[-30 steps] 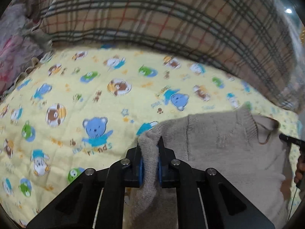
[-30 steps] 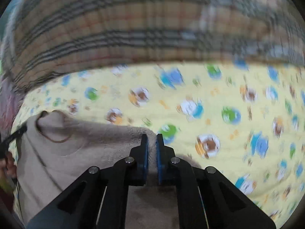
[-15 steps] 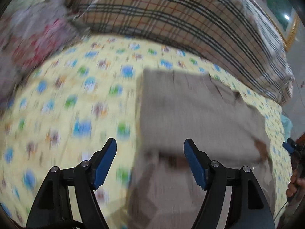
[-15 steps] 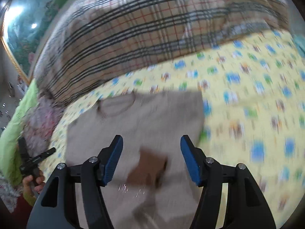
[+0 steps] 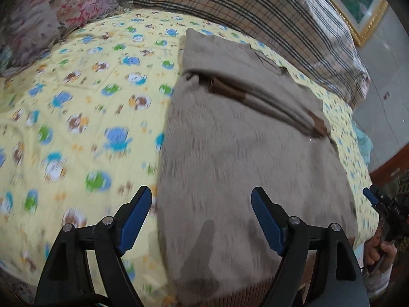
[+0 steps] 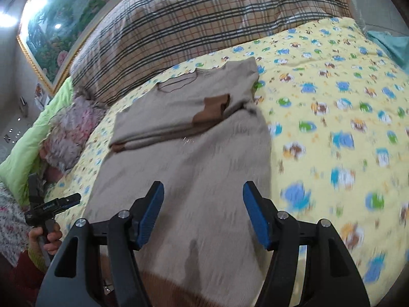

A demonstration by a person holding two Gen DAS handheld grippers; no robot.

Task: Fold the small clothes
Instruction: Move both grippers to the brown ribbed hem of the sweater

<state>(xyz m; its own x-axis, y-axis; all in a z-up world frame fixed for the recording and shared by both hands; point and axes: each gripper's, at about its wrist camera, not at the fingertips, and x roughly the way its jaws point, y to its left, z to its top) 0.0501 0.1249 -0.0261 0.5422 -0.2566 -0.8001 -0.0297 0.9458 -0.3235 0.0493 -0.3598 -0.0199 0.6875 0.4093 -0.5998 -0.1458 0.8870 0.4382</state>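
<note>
The beige knit sweater (image 5: 242, 153) lies on the bed quilt (image 5: 84, 97), both sleeves folded across, soft and light, best gripped at the brown hem; left tongs (image 5: 202, 220) and right tongs (image 6: 202, 212) hover wide, empty.

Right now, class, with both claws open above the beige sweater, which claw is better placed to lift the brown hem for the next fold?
Probably the right claw: its open jaws sit fully over the sweater, above the brown hem. The left claw straddles the sweater's left edge, partly over the yellow blanket.
</note>
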